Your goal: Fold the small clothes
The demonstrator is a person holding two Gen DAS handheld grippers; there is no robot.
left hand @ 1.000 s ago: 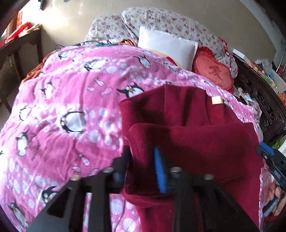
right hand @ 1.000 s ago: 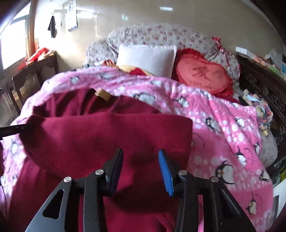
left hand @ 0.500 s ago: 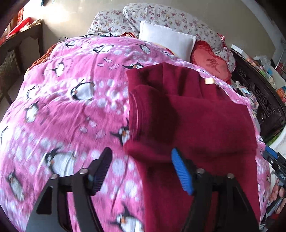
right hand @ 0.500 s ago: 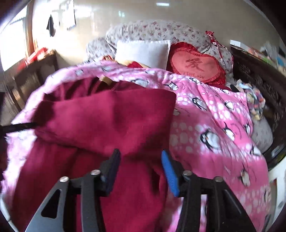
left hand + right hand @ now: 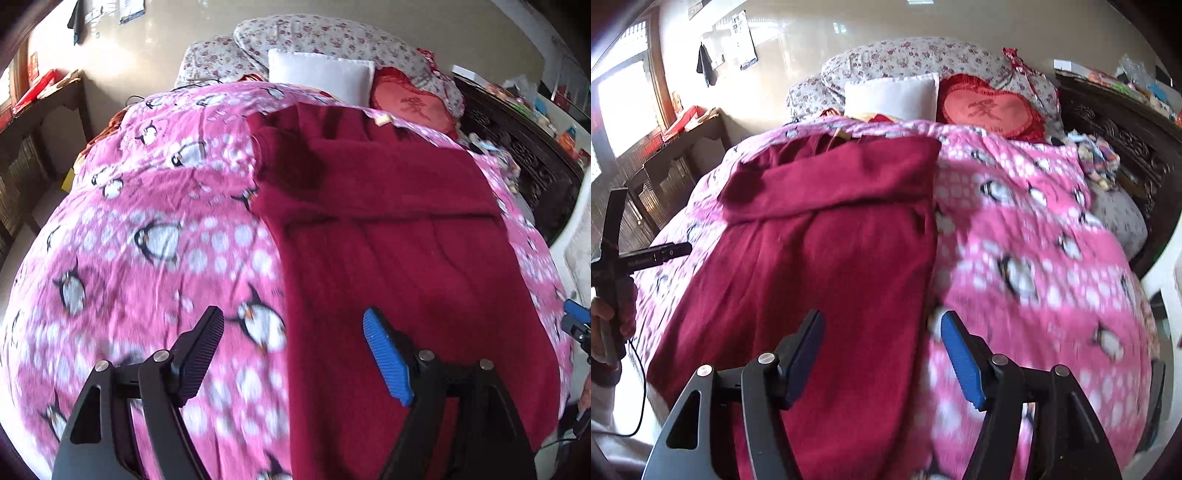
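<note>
A dark red fleece garment (image 5: 399,251) lies on a pink penguin blanket (image 5: 147,236), its far part folded back over itself into a thick band. In the right wrist view the garment (image 5: 827,258) shows with the folded band (image 5: 834,177) at its far end. My left gripper (image 5: 293,350) is open and empty, above the garment's left edge. My right gripper (image 5: 881,354) is open and empty, above the garment's right edge.
A white pillow (image 5: 319,74), a red heart cushion (image 5: 988,110) and floral pillows (image 5: 332,37) lie at the bed's head. A dark carved bed frame (image 5: 1123,140) with clutter runs along the right. A wooden table (image 5: 44,107) stands left.
Both grippers let go of the folded edge, opened wide and pulled back toward the near end. The folded band now rests on the garment.
</note>
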